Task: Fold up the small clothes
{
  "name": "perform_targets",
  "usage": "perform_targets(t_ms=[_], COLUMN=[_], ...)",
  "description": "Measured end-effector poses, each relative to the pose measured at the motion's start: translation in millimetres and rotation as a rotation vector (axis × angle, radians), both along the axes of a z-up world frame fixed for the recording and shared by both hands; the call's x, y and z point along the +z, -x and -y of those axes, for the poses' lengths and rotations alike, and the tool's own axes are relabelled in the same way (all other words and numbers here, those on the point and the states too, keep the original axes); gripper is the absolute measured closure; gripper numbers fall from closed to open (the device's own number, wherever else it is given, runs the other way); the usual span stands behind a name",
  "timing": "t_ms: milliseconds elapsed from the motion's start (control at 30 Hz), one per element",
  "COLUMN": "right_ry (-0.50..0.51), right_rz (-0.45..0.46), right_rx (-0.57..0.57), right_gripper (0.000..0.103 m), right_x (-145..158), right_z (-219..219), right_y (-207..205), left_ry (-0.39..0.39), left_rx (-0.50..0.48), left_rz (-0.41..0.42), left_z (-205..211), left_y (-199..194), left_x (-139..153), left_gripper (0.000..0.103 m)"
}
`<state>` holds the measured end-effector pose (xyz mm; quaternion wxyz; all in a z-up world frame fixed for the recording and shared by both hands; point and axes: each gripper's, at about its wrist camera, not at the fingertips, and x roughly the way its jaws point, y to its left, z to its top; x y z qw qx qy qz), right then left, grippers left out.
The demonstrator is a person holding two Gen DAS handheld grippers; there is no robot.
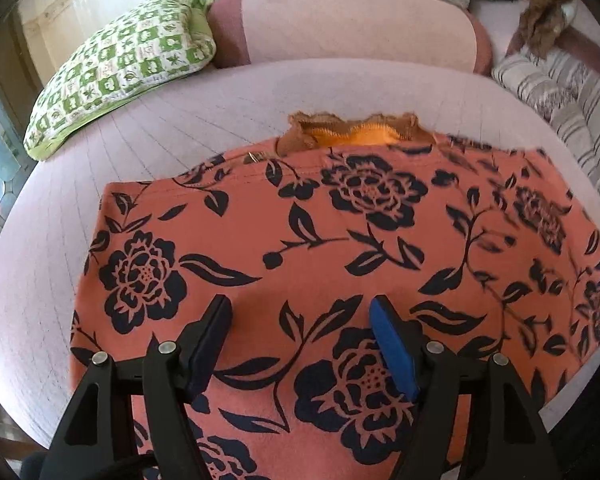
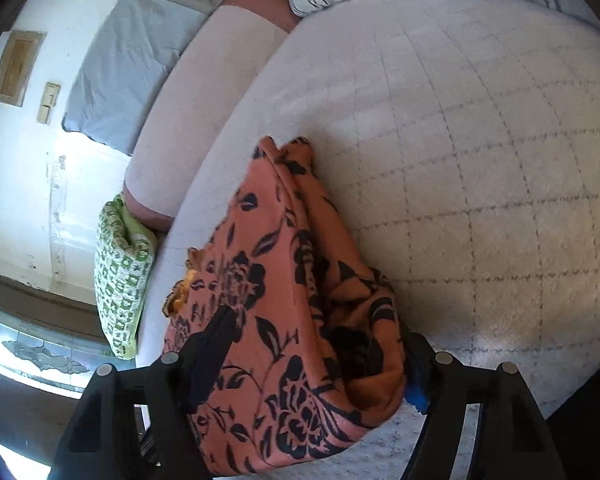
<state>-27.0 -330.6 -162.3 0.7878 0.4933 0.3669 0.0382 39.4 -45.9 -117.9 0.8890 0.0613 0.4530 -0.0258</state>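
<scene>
An orange garment (image 1: 340, 240) with black flowers lies spread on a pale quilted bed (image 1: 172, 128); a ruffled orange-brown neckline (image 1: 348, 136) shows at its far end. My left gripper (image 1: 300, 316) hovers over the near part of the cloth, open, with nothing between its fingers. In the right wrist view a thick raised fold of the same garment (image 2: 300, 272) fills the gap of my right gripper (image 2: 316, 344). The cloth drapes over the blue pad (image 2: 416, 394) and runs behind the black finger (image 2: 216, 340). The right side of the cloth looks blurred in the left wrist view.
A green-and-white checked pillow (image 1: 120, 68) lies at the bed's far left, a pink bolster (image 1: 352, 28) along the back, a striped cushion (image 1: 560, 92) at the right. A brown furry thing (image 1: 544, 12) sits behind it. Bare quilt (image 2: 460, 160) stretches to the right of the fold.
</scene>
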Motion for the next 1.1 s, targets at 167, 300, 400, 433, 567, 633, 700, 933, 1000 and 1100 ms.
perform_targets(t_ms=[167, 300, 400, 433, 567, 633, 700, 933, 1000, 1100], right_ry=[0.065, 0.104, 0.121, 0.131, 0.236, 0.291, 0.331, 0.449, 0.452, 0.431], right_rz=[-0.041, -0.077, -0.052, -0.033, 0.114, 0.169, 0.214, 0.246, 0.168, 0.049], right_rx=[0.021, 0.066, 0.091, 0.096, 0.173, 0.213, 0.262, 0.468, 0.521, 0.576], right_gripper=[0.037, 0.073, 0.084, 0.086, 0.087, 0.087, 0.086, 0.087, 0.087, 0.087], right_x=[-8, -9, 5, 14, 81, 108, 127, 128, 100, 61], right_z=[-4, -6, -10, -13, -51, -75, -102, -200, -214, -225], right_y=[-7, -17, -19, -18, -23, -28, -31, -32, -44, -59], left_ry=[-0.008, -0.039, 0.005, 0.033, 0.161, 0.174, 0.203, 0.223, 0.229, 0.268], left_rx=[-0.015, -0.029, -0.03, -0.028, 0.045, 0.093, 0.134, 0.254, 0.27, 0.3], left_rz=[0.037, -0.01, -0.04, -0.042, 0.026, 0.08, 0.11, 0.171, 0.15, 0.13], left_z=[5, 7, 0, -4, -36, -56, -77, -139, -151, -165], left_y=[1, -11, -13, -12, 0, 13, 24, 64, 67, 71], left_x=[5, -21, -16, -13, 9, 22, 32, 45, 40, 34], left_gripper=[0.027, 0.02, 0.021, 0.022, 0.022, 0.022, 0.022, 0.022, 0.022, 0.022])
